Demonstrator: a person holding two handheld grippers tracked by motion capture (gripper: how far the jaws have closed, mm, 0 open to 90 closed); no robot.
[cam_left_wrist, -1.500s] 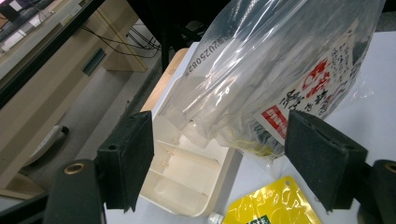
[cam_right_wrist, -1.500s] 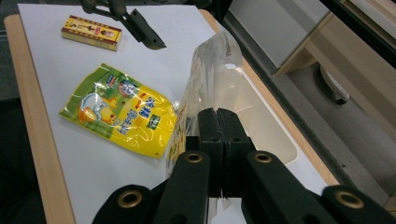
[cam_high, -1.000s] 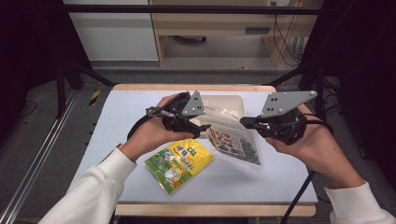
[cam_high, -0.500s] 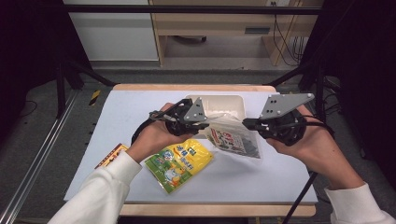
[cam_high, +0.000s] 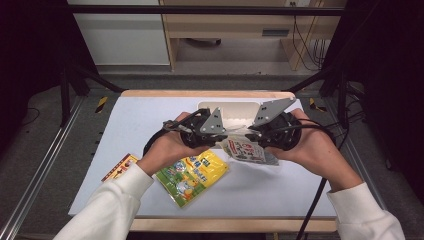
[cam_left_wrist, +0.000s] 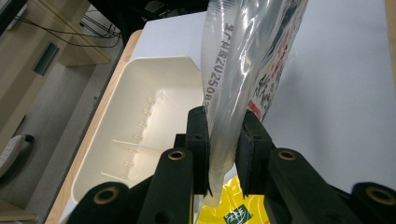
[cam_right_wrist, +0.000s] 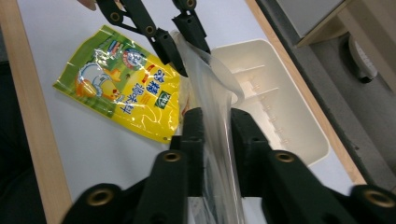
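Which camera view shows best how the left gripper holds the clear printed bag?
The left gripper view: the left gripper has both fingers pressed on the clear printed bag's edge. The right gripper view shows that grip from farther off. In the high view the hands hide the contact.

The clear pouch (cam_left_wrist: 243, 70) carries a printed code running along its seam, beginning 202508. Beside it, the yellow packet (cam_right_wrist: 126, 88) bears large Chinese characters, too small to read surely.
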